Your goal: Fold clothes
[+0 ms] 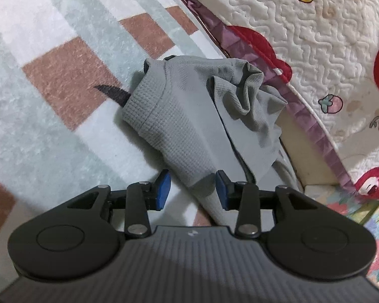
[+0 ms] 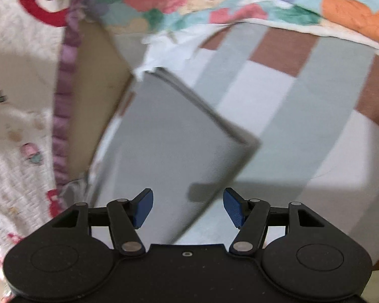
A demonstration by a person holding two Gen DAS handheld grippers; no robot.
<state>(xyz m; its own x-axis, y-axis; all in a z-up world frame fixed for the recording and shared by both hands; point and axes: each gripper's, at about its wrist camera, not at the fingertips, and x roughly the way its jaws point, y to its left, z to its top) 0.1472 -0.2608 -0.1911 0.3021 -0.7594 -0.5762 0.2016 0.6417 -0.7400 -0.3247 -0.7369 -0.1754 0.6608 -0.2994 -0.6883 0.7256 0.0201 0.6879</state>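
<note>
One grey garment (image 1: 179, 116) is what matters here, a waffle-knit piece lying on the checked blanket (image 1: 50, 75) close along the edge where the quilted cover (image 1: 328, 38) rises beside it. Its long axis runs away from my left hand-held gripper (image 1: 192, 189) toward that edge, and the near end tapers to a narrow corner that sits right between the blue pads (image 1: 164, 186). The jaws there are partly spread with the cloth between them; the right-side pad looks to be touching the fabric while the left-side one stands clear, so I judge no pinch is made yet. The far end is bunched into loose folds (a dark strip pokes out from under it on the blanket side).

My right hand-held gripper (image 2: 188, 208) hangs over the flatter, already doubled part of the same garment (image 2: 169, 151), jaws spread wide and holding nothing. The folded edge runs diagonally from the blanket's far corner down to a point just ahead of its fingers. This view is blurred, so finer detail is lost.

The left is nearer a grip; closing on that tapered corner looks like the next thing.
</note>
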